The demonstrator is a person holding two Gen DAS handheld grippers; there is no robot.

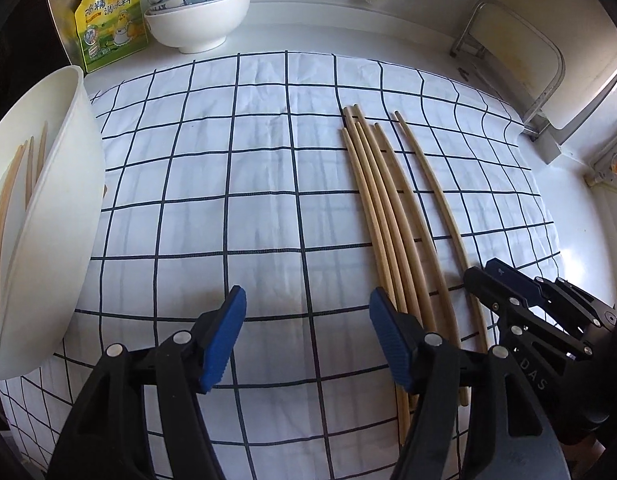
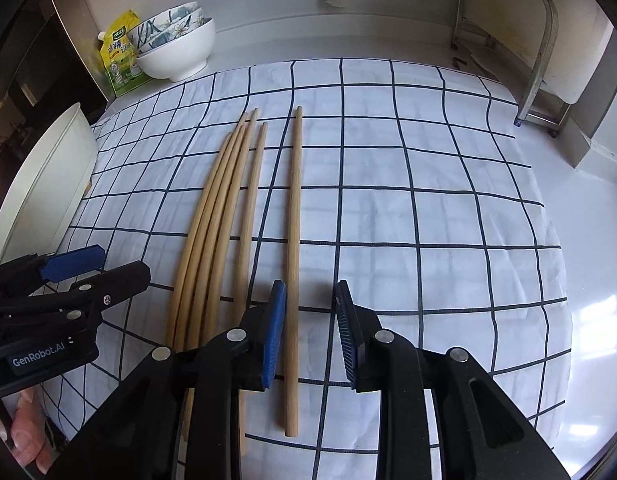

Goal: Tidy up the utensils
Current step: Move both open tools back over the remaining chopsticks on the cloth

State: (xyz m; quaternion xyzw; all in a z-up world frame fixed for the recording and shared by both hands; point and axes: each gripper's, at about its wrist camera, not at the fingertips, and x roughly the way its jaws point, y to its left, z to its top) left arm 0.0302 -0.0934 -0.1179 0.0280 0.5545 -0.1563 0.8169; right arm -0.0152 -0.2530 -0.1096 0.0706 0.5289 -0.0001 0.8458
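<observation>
Several wooden chopsticks (image 1: 388,216) lie side by side on a white checked cloth (image 1: 228,184); they also show in the right wrist view (image 2: 224,208). One chopstick (image 2: 294,240) lies apart to their right. My right gripper (image 2: 310,332) is open, low over the cloth, with this single chopstick between its pads, near the left pad. My left gripper (image 1: 306,336) is open and empty, just left of the bundle. A white container (image 1: 56,216) at the left holds more chopsticks (image 1: 12,184).
A stack of bowls (image 1: 196,8) and a yellow seasoning pouch (image 1: 110,20) stand at the back left. A metal rack (image 1: 516,52) stands at the back right. The counter edge lies to the right of the cloth.
</observation>
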